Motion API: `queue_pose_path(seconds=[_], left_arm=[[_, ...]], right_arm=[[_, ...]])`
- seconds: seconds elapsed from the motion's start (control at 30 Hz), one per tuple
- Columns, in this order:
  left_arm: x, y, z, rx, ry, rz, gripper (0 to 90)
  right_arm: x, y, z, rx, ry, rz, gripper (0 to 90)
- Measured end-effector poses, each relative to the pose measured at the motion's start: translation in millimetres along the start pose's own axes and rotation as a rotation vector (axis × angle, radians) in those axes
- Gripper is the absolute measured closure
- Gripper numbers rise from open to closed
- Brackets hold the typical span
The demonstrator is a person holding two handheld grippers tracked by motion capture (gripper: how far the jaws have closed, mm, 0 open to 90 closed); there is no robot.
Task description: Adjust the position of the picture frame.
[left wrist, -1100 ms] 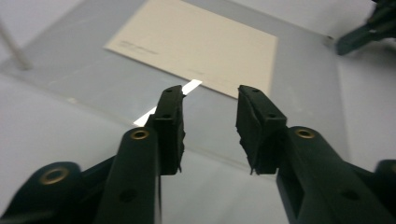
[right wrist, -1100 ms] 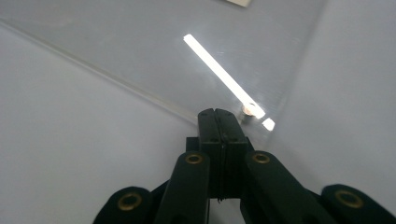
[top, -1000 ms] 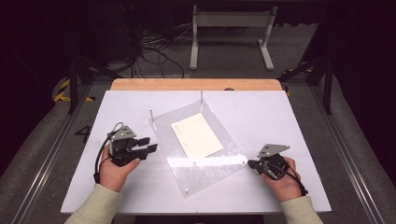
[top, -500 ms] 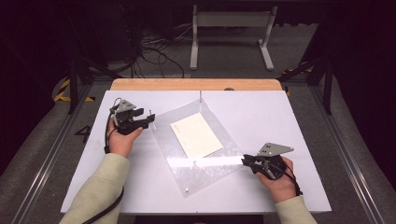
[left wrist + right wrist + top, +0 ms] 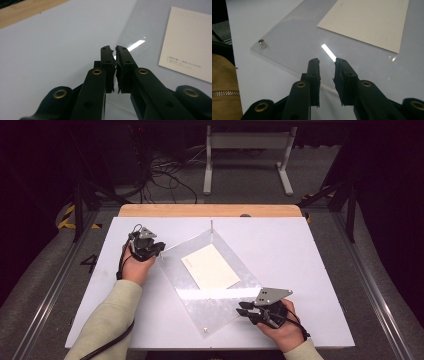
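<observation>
The left gripper (image 5: 113, 48) has just been closing its jaws. They are now almost together, and the thin corner of the clear sheet (image 5: 220, 305) sits pinched between them. In the high view this gripper (image 5: 159, 251) is at the sheet's left corner.

The right gripper (image 5: 327, 61) has just been opening its jaws. There is a gap between them and they press on nothing. They hang over the sheet's near edge, at its bottom right side (image 5: 241, 309).

I think the step in hand is getting hold of the clear sheet at two places, so it can be lifted or moved. One side looks caught and the other does not. Next, the right gripper should slide its jaws around the edge and close gently. Then both hands should move together so the sheet stays flat.

The sheet is see-through and shiny, with a bright stripe of light on it. It lies turned like a diamond in the middle of the white tabletop (image 5: 300, 250). A cream card (image 5: 210, 266) lies in its middle. A little metal peg (image 5: 262, 43) stands at one corner.
</observation>
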State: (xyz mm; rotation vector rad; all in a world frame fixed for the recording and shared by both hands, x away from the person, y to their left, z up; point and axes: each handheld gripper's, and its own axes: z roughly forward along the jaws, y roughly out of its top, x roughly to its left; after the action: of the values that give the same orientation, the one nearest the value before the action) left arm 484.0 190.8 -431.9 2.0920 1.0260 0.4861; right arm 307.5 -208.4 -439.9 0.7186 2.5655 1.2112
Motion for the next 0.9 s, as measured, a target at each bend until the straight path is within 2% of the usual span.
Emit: queue_pose_path(seconds=[0.13, 0.23, 0.27, 0.3, 0.4, 0.57, 0.77, 0.9], left_arm=[[-15.6, -17.4, -18.7, -0.004, -0.026, 0.014, 85.1], [-24.6, -30.9, -32.0, -0.018, -0.050, 0.022, 85.1], [-27.0, -34.4, -34.8, -0.025, -0.047, 0.026, 85.1], [-28.0, -36.5, -36.0, -0.035, -0.046, 0.035, 85.1], [-29.0, -37.3, -38.8, -0.021, -0.054, 0.034, 85.1], [-28.0, -37.9, -38.1, -0.030, -0.062, 0.025, 85.1], [-27.8, -38.1, -38.2, -0.029, -0.068, 0.030, 85.0], [-29.3, -39.1, -39.2, -0.030, -0.071, 0.041, 84.9]], right_arm=[[3.8, 4.1, 2.6, 0.004, 0.016, 0.007, 76.8], [18.2, 13.0, 11.7, 0.014, 0.080, -0.013, 83.3], [26.0, 16.6, 18.0, 0.029, 0.116, -0.016, 85.7], [32.3, 19.2, 23.7, 0.039, 0.143, -0.019, 87.3], [51.0, 25.7, 43.1, 0.082, 0.218, -0.020, 89.7], [72.7, 32.3, 61.6, 0.122, 0.281, -0.041, 90.0], [84.1, 38.8, 66.9, 0.173, 0.229, -0.067, 90.0], [80.5, 36.9, 64.6, 0.164, 0.220, -0.043, 90.0]])
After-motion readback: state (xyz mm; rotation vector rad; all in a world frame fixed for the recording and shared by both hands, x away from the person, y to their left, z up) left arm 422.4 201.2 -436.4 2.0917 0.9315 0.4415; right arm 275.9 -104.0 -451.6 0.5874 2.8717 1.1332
